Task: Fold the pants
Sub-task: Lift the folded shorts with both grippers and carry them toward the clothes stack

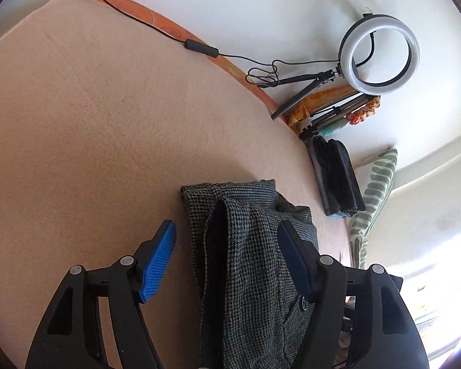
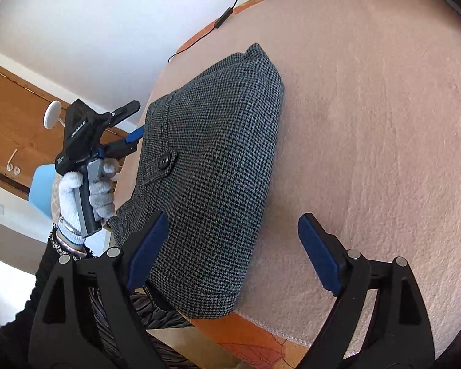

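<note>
The grey houndstooth pants [image 2: 212, 169] lie folded in a thick bundle on the pink blanket [image 2: 368, 107], near the bed's edge, a black button [image 2: 163, 160] on top. In the left wrist view the pants [image 1: 249, 261] lie between my open fingers. My left gripper [image 1: 227, 240] is open around the bundle's end, not closed on it; it also shows in the right wrist view [image 2: 132, 123], held by a gloved hand. My right gripper [image 2: 233, 240] is open over the bundle's near end, its left finger above the cloth.
A ring light [image 1: 379, 53] on a stand and its black cable [image 1: 138, 20] sit beyond the bed's far edge. A dark folded stack [image 1: 338, 175] and a green-patterned pillow [image 1: 375, 193] lie at the right. A wooden door [image 2: 15, 117] stands behind.
</note>
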